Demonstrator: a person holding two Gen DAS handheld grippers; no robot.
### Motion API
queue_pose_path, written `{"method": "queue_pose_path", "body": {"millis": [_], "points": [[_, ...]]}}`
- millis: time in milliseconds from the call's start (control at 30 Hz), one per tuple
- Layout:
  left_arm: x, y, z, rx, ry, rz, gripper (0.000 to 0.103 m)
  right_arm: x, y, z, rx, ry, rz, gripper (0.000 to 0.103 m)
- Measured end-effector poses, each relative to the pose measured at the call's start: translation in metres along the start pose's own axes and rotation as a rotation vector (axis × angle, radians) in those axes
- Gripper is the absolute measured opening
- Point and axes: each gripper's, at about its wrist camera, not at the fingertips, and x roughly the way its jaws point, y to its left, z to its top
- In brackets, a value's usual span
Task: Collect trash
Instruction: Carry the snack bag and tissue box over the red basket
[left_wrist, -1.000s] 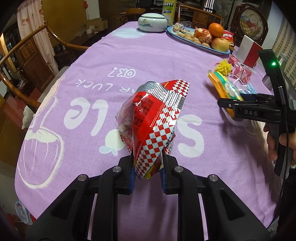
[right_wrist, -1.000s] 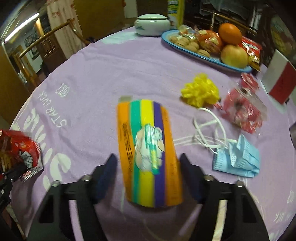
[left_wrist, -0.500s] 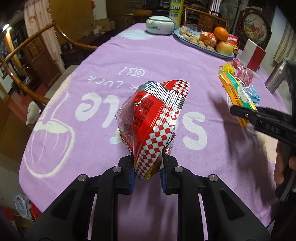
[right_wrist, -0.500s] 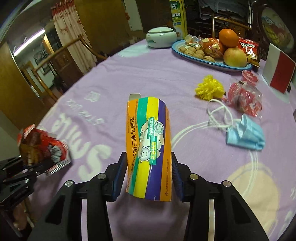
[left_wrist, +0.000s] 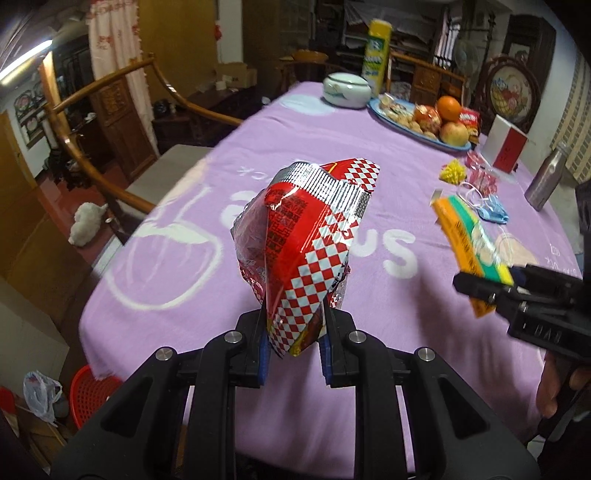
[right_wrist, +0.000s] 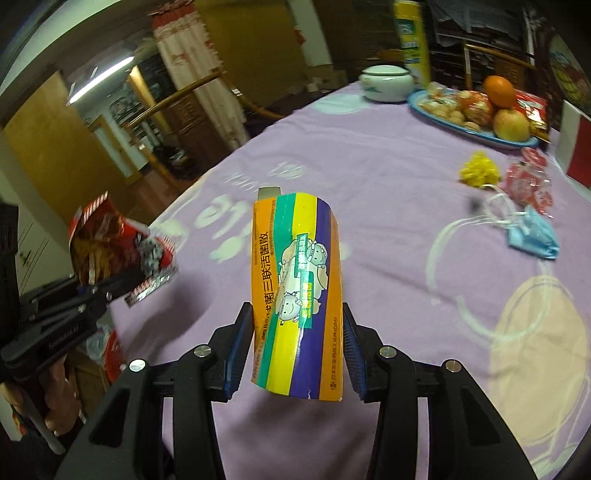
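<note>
Left gripper clamps the red snack wrapper; right gripper clamps the striped carton; blue face mask and yellow pompom remain far right, uncollected.

You have a wide bare stretch of purple tabletop ahead and to your left. On your right the way is cluttered: the yellow pom-pom, red wrappers and blue mask lie close together, with the fruit plate beyond. A wooden chair borders the left edge.
</note>
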Motion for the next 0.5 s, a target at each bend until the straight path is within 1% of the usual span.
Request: {"method": "queue_pose_path", "body": {"millis": [167, 300, 367, 433, 500], "points": [[-0.027, 0.041, -0.024, -0.068, -0.027, 0.042, 0.022, 0.008, 0.055, -0.009, -0.073, 0.015, 0.065, 0.045], [-0.056, 0.084, -0.046, -0.146, -0.071, 0.085, 0.022, 0.016, 0.108, -0.009, -0.146, 0.028, 0.145, 0.045], [-0.071, 0.111, -0.058, -0.198, -0.091, 0.111, 0.022, 0.025, 0.14, -0.008, -0.191, 0.05, 0.198, 0.045], [-0.081, 0.136, -0.072, -0.245, -0.1, 0.142, 0.022, 0.039, 0.176, -0.011, -0.232, 0.093, 0.269, 0.045], [-0.087, 0.162, -0.086, -0.292, -0.093, 0.175, 0.022, 0.05, 0.203, -0.016, -0.272, 0.125, 0.304, 0.045]]}}
